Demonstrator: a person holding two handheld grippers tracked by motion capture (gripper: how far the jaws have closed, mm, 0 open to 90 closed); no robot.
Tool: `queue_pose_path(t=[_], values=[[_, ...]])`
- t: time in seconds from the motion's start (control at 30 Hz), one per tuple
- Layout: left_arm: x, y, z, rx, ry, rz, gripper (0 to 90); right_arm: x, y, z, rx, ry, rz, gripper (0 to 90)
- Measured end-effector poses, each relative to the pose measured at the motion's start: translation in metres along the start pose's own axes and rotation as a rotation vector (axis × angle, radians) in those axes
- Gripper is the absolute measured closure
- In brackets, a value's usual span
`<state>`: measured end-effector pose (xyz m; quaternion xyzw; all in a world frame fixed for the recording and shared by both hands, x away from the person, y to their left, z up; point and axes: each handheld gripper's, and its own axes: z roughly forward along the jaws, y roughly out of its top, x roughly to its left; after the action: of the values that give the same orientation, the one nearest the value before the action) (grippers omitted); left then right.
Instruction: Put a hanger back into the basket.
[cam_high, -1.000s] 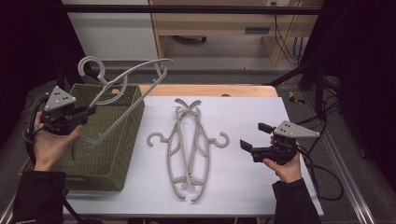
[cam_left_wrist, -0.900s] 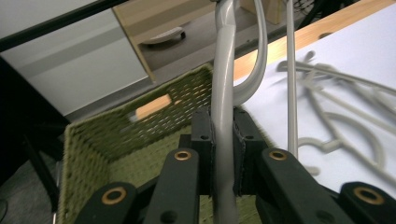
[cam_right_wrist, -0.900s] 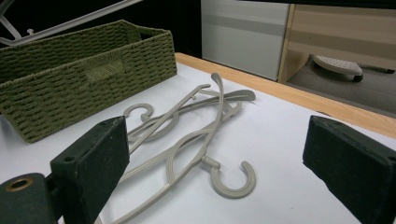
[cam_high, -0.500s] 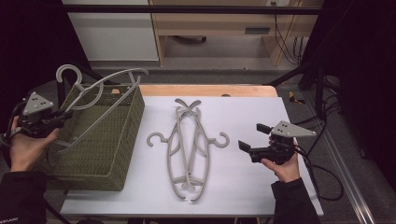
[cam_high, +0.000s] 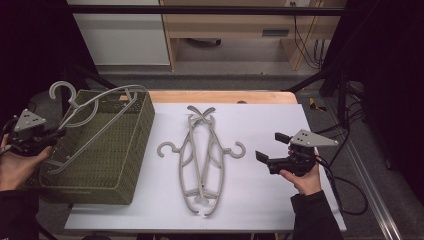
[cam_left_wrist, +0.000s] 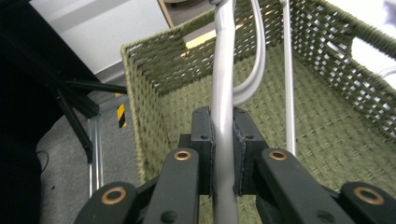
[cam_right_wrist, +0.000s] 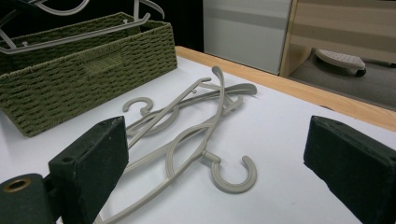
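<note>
White board covers the table (cam_high: 280, 200) before me, with a wooden edge at its far side and a dark room beyond. My left gripper (cam_high: 47, 136) is clamped on a grey hanger (cam_high: 95, 117), its pads pressing one arm of it from both sides; in the left gripper view the bar (cam_left_wrist: 223, 93) runs straight up between my jaws. I hold that hanger tilted over the green woven basket (cam_high: 127, 165) at the table's left end, its hook (cam_high: 61, 90) sticking up past the basket's far left corner and its lower end down inside. My right gripper (cam_high: 270, 150) hovers over the board with its jaws wide apart and nothing between them. Two more hangers (cam_high: 200, 155) lie crossed on the board between basket and right gripper, one hook (cam_right_wrist: 233, 175) just ahead of those open jaws.
</note>
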<state>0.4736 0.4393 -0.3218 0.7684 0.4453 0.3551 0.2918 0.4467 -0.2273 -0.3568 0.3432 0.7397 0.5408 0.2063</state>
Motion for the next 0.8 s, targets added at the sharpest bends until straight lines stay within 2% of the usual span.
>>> queue_pose_path(t=[0.13, 0.27, 0.37, 0.5, 0.77, 0.8], values=[[-0.001, -0.001, 0.005, 0.023, 0.011, 0.013, 81.2, -0.001, 0.0, 0.0, 0.002, -0.001, 0.0, 6.6], [-0.006, -0.004, 0.014, 0.074, 0.019, 0.045, 81.2, 0.0, -0.001, 0.002, 0.012, 0.0, 0.0, 6.3], [-0.012, -0.009, 0.023, 0.11, 0.014, 0.063, 81.0, -0.001, -0.001, 0.002, 0.013, 0.0, -0.002, 6.3], [-0.021, -0.015, 0.035, 0.144, 0.002, 0.068, 80.7, -0.001, -0.001, 0.002, 0.014, 0.001, -0.003, 6.2], [-0.024, -0.023, 0.054, 0.245, -0.009, 0.032, 80.1, 0.0, -0.002, 0.004, 0.021, 0.0, -0.003, 5.9], [-0.023, -0.025, 0.057, 0.286, -0.019, 0.011, 79.1, 0.001, -0.002, 0.004, 0.028, -0.002, -0.008, 6.0]])
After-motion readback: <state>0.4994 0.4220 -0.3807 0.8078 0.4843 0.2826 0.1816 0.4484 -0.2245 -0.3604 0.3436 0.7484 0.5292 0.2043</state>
